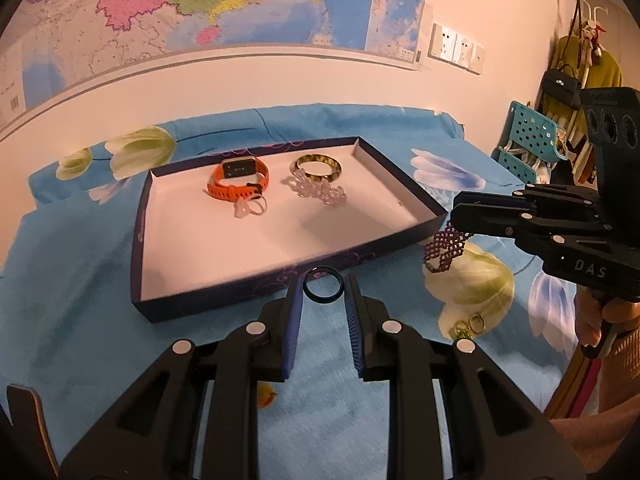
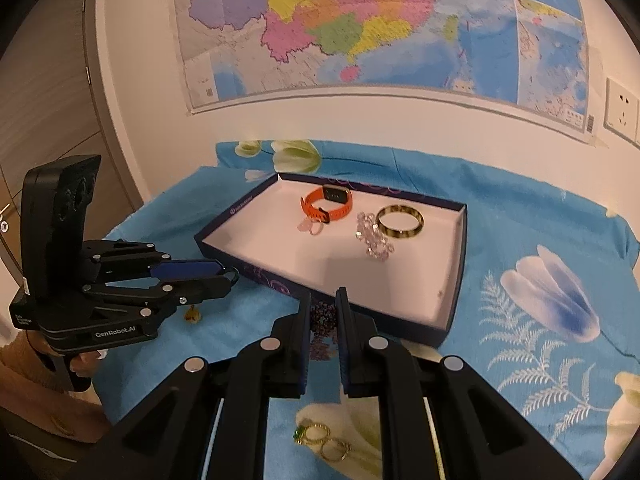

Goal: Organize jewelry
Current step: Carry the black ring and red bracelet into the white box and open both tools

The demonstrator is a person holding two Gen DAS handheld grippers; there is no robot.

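A shallow dark-blue box tray with a white floor lies on the blue flowered cloth. In it are an orange watch, a clear ring, a tortoiseshell bangle and a crystal bead bracelet. My left gripper is shut on a dark ring, held just above the tray's near wall. My right gripper is shut on a purple beaded bracelet, which hangs right of the tray.
Gold rings with a green stone lie on the cloth below the right gripper. A small yellow charm lies near the left gripper. A map hangs on the wall behind; a teal rack stands at far right.
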